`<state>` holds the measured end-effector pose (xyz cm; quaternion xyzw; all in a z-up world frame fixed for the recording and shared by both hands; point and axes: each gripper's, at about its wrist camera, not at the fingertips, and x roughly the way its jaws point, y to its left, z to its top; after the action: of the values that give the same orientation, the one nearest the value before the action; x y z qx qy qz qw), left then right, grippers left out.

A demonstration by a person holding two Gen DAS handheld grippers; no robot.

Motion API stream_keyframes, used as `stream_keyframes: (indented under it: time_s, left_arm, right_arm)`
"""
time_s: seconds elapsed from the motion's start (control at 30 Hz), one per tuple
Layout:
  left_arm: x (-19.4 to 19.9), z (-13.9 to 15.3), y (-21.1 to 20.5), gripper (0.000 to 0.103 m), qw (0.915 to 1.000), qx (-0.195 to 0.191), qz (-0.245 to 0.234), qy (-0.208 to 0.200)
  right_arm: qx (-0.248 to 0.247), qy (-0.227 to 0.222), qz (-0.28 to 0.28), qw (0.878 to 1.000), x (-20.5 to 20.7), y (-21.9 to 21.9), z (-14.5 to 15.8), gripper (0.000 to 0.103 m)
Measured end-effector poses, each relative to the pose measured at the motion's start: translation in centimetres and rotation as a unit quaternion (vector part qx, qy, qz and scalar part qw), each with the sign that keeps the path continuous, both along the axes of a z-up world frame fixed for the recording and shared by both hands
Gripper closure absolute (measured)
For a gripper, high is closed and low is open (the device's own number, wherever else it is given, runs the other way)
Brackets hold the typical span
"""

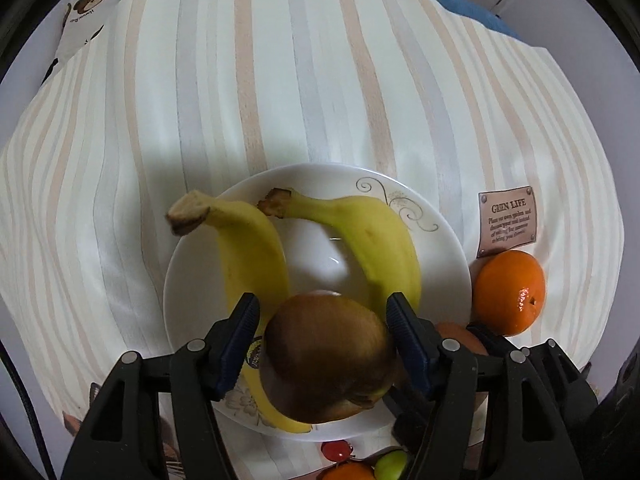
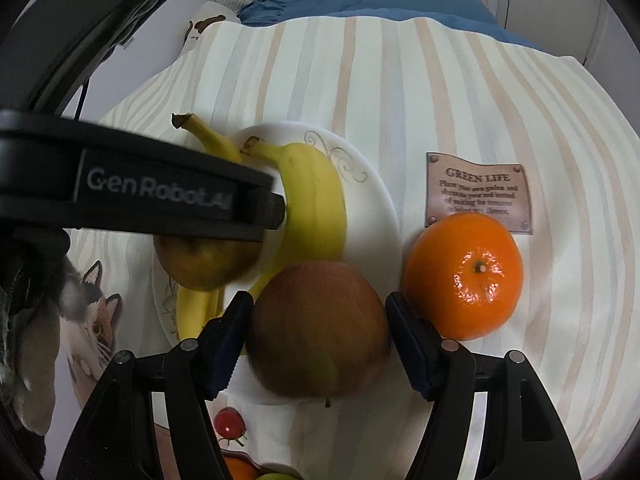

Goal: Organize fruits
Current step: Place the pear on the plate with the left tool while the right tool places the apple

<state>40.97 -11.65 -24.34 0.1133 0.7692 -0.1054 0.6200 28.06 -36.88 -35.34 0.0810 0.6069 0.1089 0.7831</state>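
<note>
the left claw [image 1: 322, 344] pinches a brownish pear [image 1: 330, 358] just over the near rim of the white plate [image 1: 440, 236] — two bananas [image 1: 384, 240] lie on that plate. the right claw [image 2: 318, 340] pinches a reddish apple [image 2: 318, 328] at the plate's near edge. an orange [image 2: 464, 276] sits on the striped cloth [image 2: 440, 100] just right of the plate, touching a "green life" tag [image 2: 478, 184].
</note>
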Motion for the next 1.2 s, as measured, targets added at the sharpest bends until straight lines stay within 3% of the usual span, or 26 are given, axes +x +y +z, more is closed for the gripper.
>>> stream_keyframes:
  time_s: [0.23, 0.33, 0.63, 0.77, 0.9, 0.93, 1.2]
  left_arm:
    - [-0.1, -0.6, -1.5, 0.037, 0.9998, -0.002, 0.011, -0.017]
    - [-0.3, 0.0, -1.6, 0.031, 0.9992, -0.006, 0.013, -0.037]
    - [-2.0, 1.1, -0.7, 0.019, 0.9974, -0.014, 0.027, -0.065]
    - [-3.4, 2.1, -0.1, 0.008, 0.9958, -0.014, 0.033, -0.084]
    - [-4.9, 3.1, 1.0, 0.007, 0.9934, -0.026, 0.056, -0.096]
    - [-5.3, 3.4, 1.3, 0.007, 0.9862, -0.054, 0.078, -0.136]
    - [-9.5, 5.6, 4.4, 0.007, 0.9751, -0.066, 0.115, -0.178]
  right_arm:
    - [-0.008, 0.011, 0.002, 1.0, -0.2, 0.6, -0.6, 0.021]
    - [-0.005, 0.016, 0.003, 1.0, -0.7, 0.7, -1.0, 0.017]
    - [-0.011, 0.013, 0.004, 1.0, -1.1, 1.7, -0.1, 0.015]
    - [-0.008, 0.014, -0.003, 1.0, -1.7, 1.5, 0.3, 0.014]
    - [-0.005, 0.012, -0.009, 1.0, -2.2, 1.2, 0.8, 0.014]
    - [-0.004, 0.011, -0.01, 1.0, -2.4, 1.2, 0.9, 0.014]
    - [-0.004, 0.004, -0.024, 1.0, -3.7, -0.8, 2.5, 0.013]
